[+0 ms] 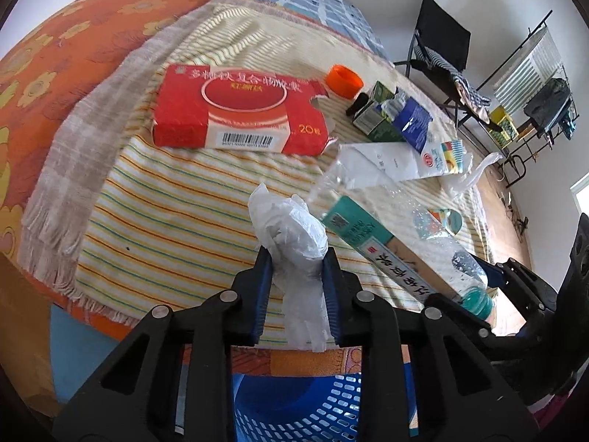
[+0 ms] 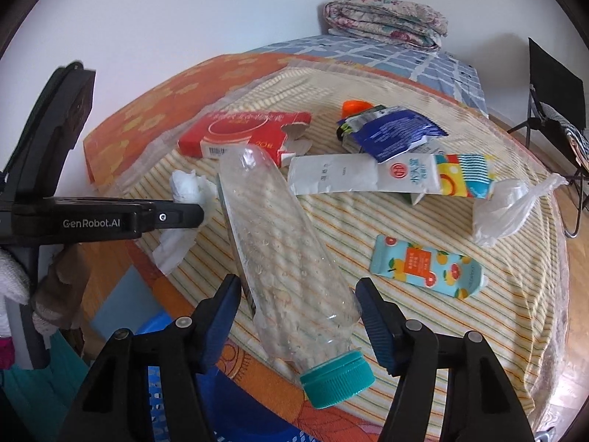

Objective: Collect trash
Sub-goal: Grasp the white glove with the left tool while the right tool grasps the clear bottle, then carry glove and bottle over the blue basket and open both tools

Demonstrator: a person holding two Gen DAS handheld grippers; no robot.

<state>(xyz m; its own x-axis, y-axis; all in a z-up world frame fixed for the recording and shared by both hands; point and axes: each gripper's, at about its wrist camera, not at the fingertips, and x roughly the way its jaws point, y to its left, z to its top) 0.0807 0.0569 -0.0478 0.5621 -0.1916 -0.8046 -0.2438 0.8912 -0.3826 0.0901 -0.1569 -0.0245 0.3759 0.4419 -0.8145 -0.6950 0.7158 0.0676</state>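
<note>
Striped cloth [image 1: 165, 213]: left tool [image 1: 297, 261] pinching tissue [image 1: 294, 228]; right tool [image 2: 298, 291] straddling bottle [image 2: 283, 250], ungripped.

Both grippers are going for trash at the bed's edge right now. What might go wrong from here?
1. The right gripper straddles the clear bottle, pads not yet pressing. The smooth round body may squirt out, or crumple as the jaws close.
2. The bottle's teal cap overhangs the bed edge, so a nudge may roll it onto the floor rather than into the blue basket.
3. The left gripper pinches soft crumpled tissue, which may tear or slip loose.
</note>
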